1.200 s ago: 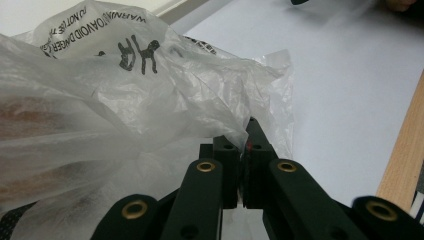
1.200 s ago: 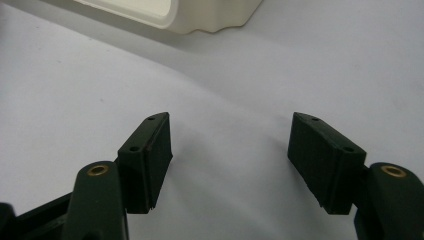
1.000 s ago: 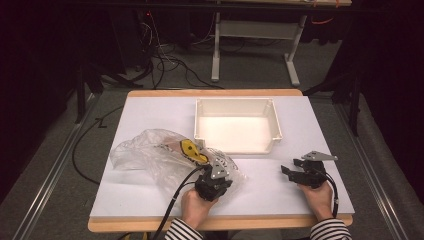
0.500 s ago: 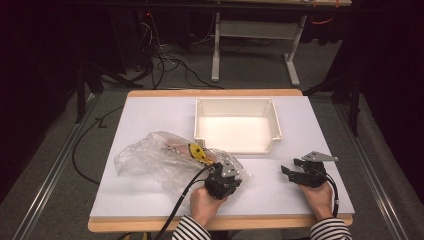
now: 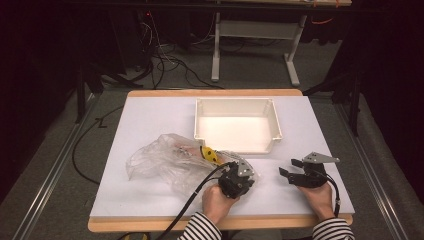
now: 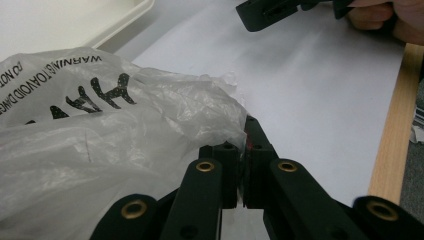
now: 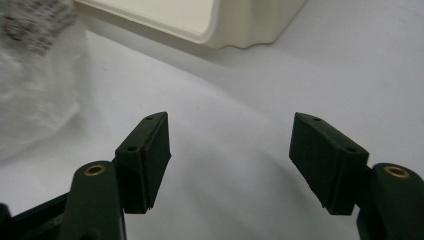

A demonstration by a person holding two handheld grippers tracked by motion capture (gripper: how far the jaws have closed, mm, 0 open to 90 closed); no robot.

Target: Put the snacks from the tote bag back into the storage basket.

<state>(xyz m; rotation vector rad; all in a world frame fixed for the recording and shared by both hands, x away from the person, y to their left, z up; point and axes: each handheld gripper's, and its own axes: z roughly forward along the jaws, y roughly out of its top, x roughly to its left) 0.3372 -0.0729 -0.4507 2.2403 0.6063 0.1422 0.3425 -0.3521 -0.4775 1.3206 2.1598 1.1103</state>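
Note:
A crumpled clear plastic bag (image 5: 165,162) with black printed warning text lies on the white table, left of centre, with a yellow item (image 5: 209,154) inside it. My left gripper (image 5: 241,172) sits at the bag's right end. In the left gripper view its jaws are shut on the edge of the bag (image 6: 100,125), with the left gripper (image 6: 244,145) pinching thin film. My right gripper (image 5: 291,169) rests low over the table to the right, apart from the bag. Seen from its own camera, the right gripper (image 7: 230,145) is open with nothing between its fingers.
A cream plastic tray (image 5: 235,101) stands at the back centre of the table, and its corner (image 7: 240,20) lies just ahead of the right gripper. The table's wooden front edge (image 5: 150,224) runs by the person's hands. Cables and a desk frame are on the floor beyond.
My left gripper has moved to the right, dragging the bag with it toward the table's centre. The right gripper has stayed in place, open.

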